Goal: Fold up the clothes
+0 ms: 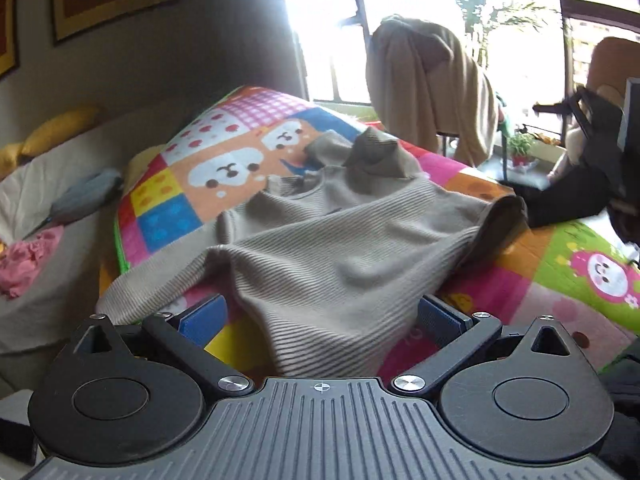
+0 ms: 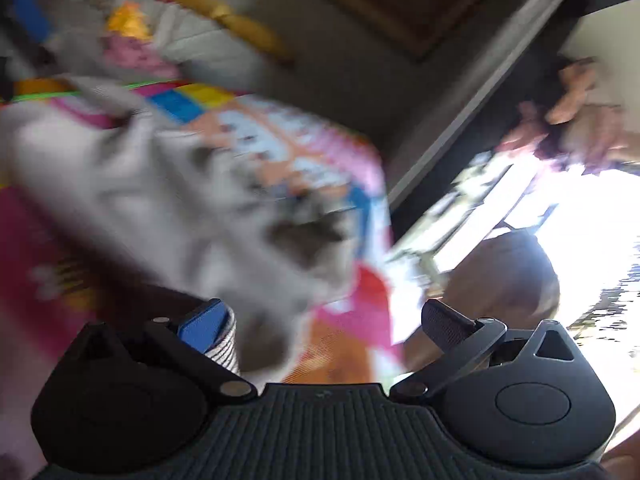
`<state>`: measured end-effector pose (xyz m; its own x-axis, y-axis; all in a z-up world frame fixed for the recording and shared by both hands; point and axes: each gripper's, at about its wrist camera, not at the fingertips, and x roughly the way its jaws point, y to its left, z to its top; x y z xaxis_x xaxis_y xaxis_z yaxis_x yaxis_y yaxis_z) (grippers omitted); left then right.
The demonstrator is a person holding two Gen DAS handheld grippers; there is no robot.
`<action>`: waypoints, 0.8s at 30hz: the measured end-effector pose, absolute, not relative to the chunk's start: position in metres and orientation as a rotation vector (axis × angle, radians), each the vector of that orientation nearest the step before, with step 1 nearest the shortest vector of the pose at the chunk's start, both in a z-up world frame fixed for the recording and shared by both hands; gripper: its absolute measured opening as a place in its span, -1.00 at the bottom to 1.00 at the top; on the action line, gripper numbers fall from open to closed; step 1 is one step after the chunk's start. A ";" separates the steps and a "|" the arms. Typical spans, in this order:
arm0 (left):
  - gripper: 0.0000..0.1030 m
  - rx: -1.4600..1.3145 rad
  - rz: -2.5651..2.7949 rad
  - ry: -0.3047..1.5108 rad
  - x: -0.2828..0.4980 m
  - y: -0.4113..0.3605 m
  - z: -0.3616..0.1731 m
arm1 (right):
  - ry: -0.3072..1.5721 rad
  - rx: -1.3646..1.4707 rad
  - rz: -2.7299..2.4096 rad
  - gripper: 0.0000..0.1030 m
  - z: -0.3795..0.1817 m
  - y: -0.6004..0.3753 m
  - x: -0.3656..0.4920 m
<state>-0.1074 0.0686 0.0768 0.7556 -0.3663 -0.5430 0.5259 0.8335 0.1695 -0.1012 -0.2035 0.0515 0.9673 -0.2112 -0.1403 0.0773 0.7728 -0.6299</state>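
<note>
The beige ribbed sweater (image 1: 320, 248) lies rumpled on the colourful cartoon blanket (image 1: 224, 168) covering the bed. The left gripper (image 1: 320, 316) has its jaws wide apart, with the sweater's near edge lying between them. The right gripper (image 2: 324, 320) is spread apart too, and its view is really blurry, with fabric touching its blue pad (image 2: 202, 326).
</note>
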 end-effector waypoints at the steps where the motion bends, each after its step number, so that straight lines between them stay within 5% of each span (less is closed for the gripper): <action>1: 1.00 0.357 -0.523 0.525 -0.114 0.064 0.074 | 0.149 -0.644 -0.250 1.00 0.060 -0.210 -0.100; 9: 1.00 0.534 -0.481 0.611 -0.118 0.044 0.035 | 0.424 -0.510 0.272 1.00 0.060 -0.218 -0.133; 14: 1.00 0.455 -0.445 0.600 -0.109 0.051 0.049 | 0.447 -0.727 0.173 1.00 0.015 -0.185 -0.126; 24: 1.00 0.534 -0.482 0.604 -0.111 0.029 0.034 | 0.130 -0.431 -0.264 1.00 0.089 -0.241 -0.103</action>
<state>-0.1106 0.0286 0.0336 0.7227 -0.2646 -0.6385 0.5641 0.7596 0.3237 -0.1034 -0.2410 0.0894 0.9576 -0.2796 -0.0689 0.2247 0.8751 -0.4287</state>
